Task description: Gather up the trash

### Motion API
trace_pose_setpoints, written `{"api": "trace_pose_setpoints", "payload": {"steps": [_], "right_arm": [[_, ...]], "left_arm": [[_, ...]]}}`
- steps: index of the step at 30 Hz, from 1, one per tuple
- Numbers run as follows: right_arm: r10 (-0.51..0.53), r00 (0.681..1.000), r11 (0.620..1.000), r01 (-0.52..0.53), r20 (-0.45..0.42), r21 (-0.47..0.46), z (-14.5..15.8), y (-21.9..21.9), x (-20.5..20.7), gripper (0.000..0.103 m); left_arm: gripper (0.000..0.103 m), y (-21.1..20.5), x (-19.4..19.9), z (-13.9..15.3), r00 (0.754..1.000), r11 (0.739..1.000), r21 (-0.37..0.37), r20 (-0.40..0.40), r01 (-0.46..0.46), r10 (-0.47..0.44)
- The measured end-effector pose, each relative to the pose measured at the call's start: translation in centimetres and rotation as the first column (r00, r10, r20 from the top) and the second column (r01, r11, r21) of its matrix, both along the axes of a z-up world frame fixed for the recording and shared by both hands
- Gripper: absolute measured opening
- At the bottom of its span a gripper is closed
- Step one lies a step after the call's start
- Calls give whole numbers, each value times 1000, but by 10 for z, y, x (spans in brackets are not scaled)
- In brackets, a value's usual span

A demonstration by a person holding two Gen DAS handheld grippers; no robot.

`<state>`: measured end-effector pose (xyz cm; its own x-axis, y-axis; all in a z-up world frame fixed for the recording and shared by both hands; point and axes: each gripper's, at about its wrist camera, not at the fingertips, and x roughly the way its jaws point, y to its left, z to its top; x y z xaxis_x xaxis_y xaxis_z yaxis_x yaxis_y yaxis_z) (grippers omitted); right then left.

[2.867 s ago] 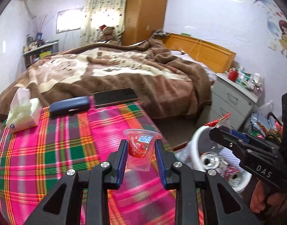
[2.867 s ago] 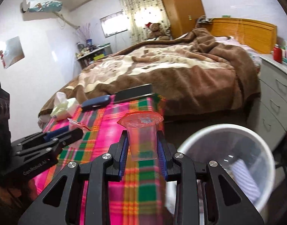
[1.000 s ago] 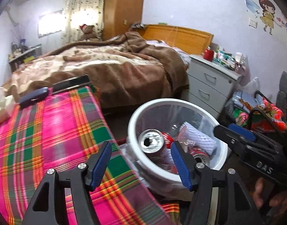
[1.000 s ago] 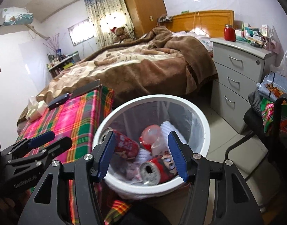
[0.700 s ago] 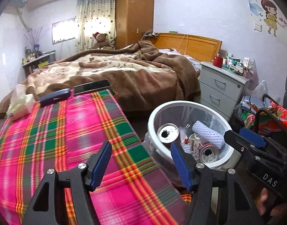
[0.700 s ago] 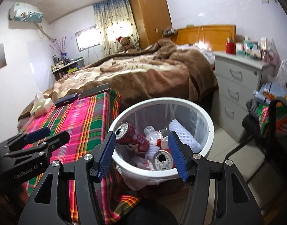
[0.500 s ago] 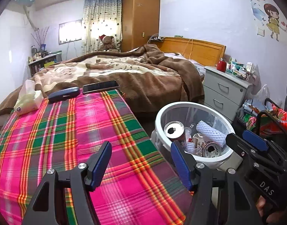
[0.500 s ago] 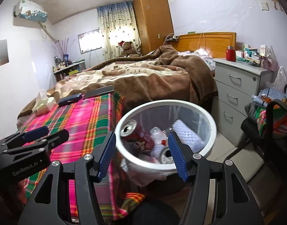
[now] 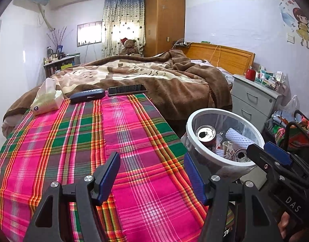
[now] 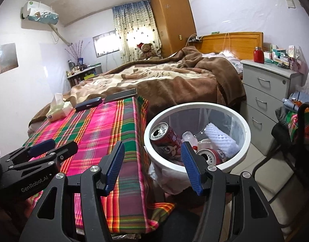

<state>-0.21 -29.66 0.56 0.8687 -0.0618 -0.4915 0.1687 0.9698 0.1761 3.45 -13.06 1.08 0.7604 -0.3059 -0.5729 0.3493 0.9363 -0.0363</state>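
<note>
A white trash bin (image 9: 196,117) (image 10: 152,125) stands on the floor at the table's right side. It holds red soda cans (image 10: 168,137), a plastic cup and white foam netting (image 10: 221,135). My left gripper (image 9: 152,173) is open and empty above the plaid tablecloth (image 9: 73,141). My right gripper (image 10: 152,165) is open and empty, near the bin's front rim and the table's right edge. In the left wrist view the right gripper (image 9: 275,161) shows right of the bin. In the right wrist view the left gripper (image 10: 41,151) shows over the cloth.
At the table's far end lie a tissue pack (image 9: 46,98), a dark blue case (image 9: 87,95) and a phone (image 9: 127,89). Behind is a bed with a brown blanket (image 9: 154,74). A grey drawer unit (image 10: 269,92) and a chair with clutter (image 10: 295,125) stand right of the bin.
2.9 s ago each gripper held a plastic cup. Both are now open and empty, and cups lie in the bin. Over the last second both grippers pulled back and up from the bin.
</note>
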Motion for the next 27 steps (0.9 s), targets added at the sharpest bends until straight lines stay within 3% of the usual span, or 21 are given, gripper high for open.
{"api": "trace_pose_setpoints", "payload": {"steps": [27], "right_arm": [[2, 1000, 1000, -2, 5, 1, 3, 11, -3, 59]], "left_arm": [[65, 5, -6, 3, 1000, 1000, 6, 9, -10, 10]]}}
